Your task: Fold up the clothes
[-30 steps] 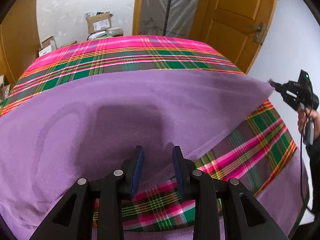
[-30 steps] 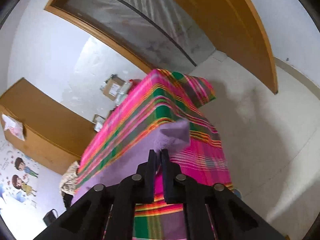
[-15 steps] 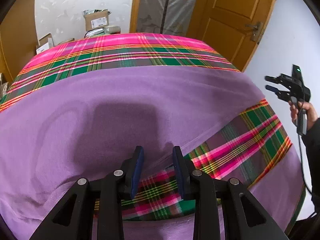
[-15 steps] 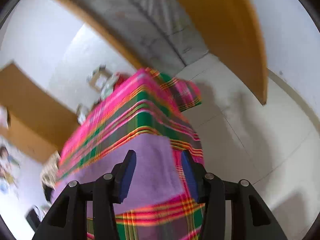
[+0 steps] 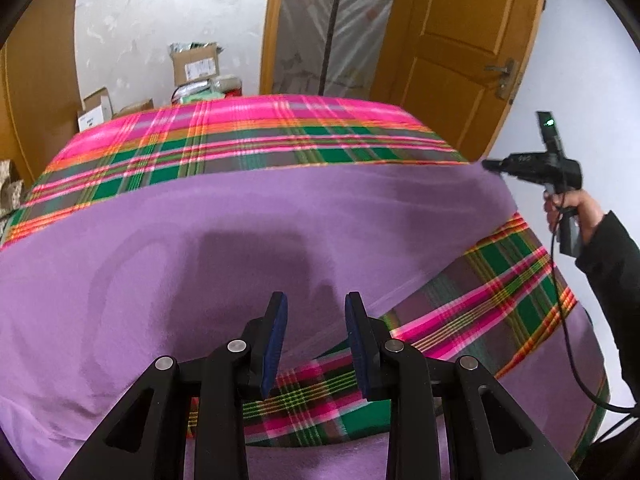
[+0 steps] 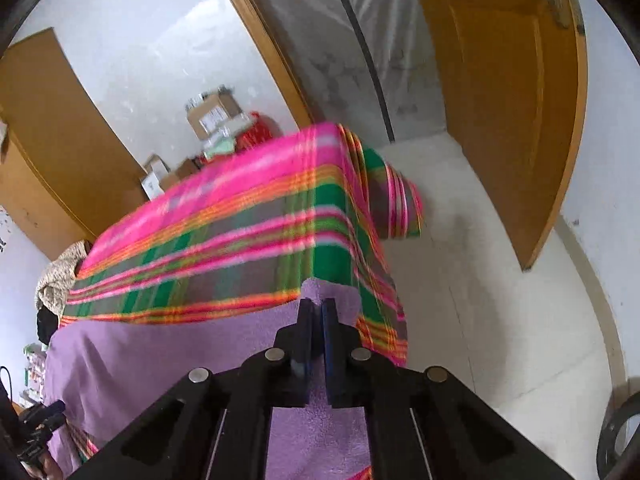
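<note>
Purple cloth [image 5: 208,240], a soft, fleecy-looking sheet, lies spread across a table draped in a pink-and-green plaid cover [image 5: 248,136], its near edge running on a slant so that plaid shows below it. Limp and light by the look of it, the fabric should sag wherever it is not supported and is best taken at corners and hems rather than mid-sheet. The right gripper [image 6: 318,320] has its jaws pressed together on the cloth's far right corner at the table's edge, the purple fabric pinched between the blue pads; in the left wrist view the person's hand [image 5: 572,208], in a dark sleeve [image 5: 612,264], holds that tool out beside the table, pointing in at the corner. The left gripper [image 5: 316,336] angles down over the near hem, jaws partly apart and gripping nothing. Cardboard boxes [image 5: 196,64] stand against the far wall beside a wooden door [image 5: 452,52].
</note>
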Demonstrator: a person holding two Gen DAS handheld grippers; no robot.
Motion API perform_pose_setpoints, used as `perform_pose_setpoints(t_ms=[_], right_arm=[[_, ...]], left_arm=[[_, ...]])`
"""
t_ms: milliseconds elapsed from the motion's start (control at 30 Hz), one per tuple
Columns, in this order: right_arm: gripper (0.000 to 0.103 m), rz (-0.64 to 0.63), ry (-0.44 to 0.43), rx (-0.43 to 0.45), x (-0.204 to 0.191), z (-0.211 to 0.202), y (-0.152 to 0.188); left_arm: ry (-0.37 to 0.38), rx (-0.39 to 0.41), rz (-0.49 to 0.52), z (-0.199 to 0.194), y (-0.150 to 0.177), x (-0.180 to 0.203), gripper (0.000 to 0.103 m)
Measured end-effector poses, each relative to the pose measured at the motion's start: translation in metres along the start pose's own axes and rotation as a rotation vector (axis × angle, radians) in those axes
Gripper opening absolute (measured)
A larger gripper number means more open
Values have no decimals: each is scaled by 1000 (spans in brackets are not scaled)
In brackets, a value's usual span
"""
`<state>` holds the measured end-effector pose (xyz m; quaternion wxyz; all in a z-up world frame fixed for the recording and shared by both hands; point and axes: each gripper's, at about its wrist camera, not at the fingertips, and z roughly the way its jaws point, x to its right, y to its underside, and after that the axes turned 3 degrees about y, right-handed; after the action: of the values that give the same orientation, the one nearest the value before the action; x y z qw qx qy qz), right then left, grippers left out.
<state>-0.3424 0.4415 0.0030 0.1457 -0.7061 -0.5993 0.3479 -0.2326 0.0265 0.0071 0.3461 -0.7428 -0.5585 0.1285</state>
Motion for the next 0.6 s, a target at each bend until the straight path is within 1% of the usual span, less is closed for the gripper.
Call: perform_pose_setpoints(t_ms=[33, 100, 167, 233, 267, 300, 333, 400, 500, 600], right_arm=[[5, 2, 4, -1, 1, 1, -1], [6, 17, 25, -32, 5, 8, 0], [9, 28, 73, -37, 6, 9, 1], [15, 27, 123, -11, 6, 2, 2], [20, 11, 122, 5, 3, -2, 1], [23, -10, 109, 20, -3, -8, 1], [28, -52, 88, 27, -13, -11, 0], [33, -192, 44, -5, -43, -6, 3], [35, -416, -9, -64, -92, 8, 10], [35, -565, -43, -118, -124, 31, 15]], left_arm=[[0, -7, -6, 2, 1, -1, 31], [-3, -20, -13, 7, 4, -3, 31], [-6, -32, -17, 10, 6, -5, 31], [-4, -37, -20, 10, 8, -7, 31], [-4, -38, -21, 10, 9, -8, 31], [-4, -39, -22, 10, 10, -8, 31], [-3, -39, -24, 11, 10, -9, 31], [3, -42, -26, 13, 10, -8, 31], [10, -45, -20, 14, 10, -5, 31], [17, -46, -10, 13, 11, -1, 31]])
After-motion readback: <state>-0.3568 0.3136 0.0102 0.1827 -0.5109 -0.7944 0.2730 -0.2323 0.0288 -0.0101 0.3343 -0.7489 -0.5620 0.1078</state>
